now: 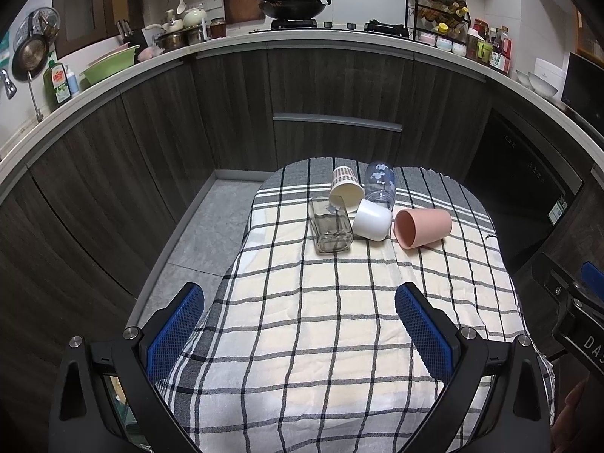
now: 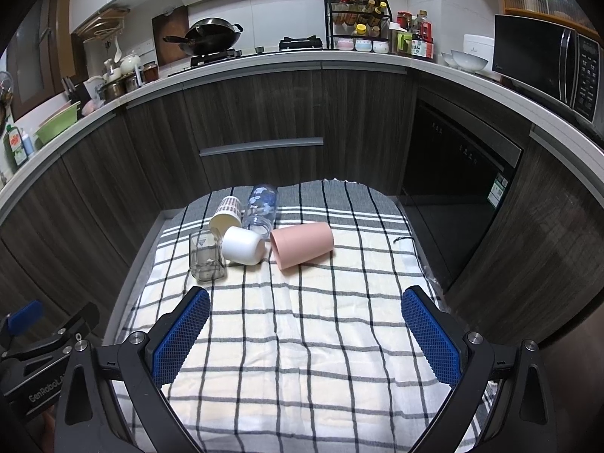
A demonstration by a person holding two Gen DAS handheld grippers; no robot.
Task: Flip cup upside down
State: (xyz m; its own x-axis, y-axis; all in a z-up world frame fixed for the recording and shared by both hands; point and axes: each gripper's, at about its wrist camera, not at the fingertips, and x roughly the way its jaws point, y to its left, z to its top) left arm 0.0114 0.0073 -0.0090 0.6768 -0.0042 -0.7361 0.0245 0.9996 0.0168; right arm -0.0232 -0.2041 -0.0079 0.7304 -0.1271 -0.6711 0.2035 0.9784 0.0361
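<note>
Several cups lie on their sides at the far end of a checked cloth (image 1: 321,339) (image 2: 302,339): a pink cup (image 1: 422,227) (image 2: 302,243), a white cup (image 1: 373,219) (image 2: 242,245), a clear square glass (image 1: 329,229) (image 2: 205,256), a striped paper cup (image 1: 346,188) (image 2: 226,214) and a clear blue-patterned bottle (image 1: 380,182) (image 2: 261,209). My left gripper (image 1: 300,298) is open and empty, well short of the cups. My right gripper (image 2: 305,302) is open and empty, just short of the pink cup.
The cloth covers a small table in a kitchen. Dark cabinets (image 1: 226,113) and a counter with a wok (image 1: 292,0), bottles and bowls stand behind. A dishwasher (image 2: 453,207) is at the right. The floor (image 1: 211,226) lies left of the table.
</note>
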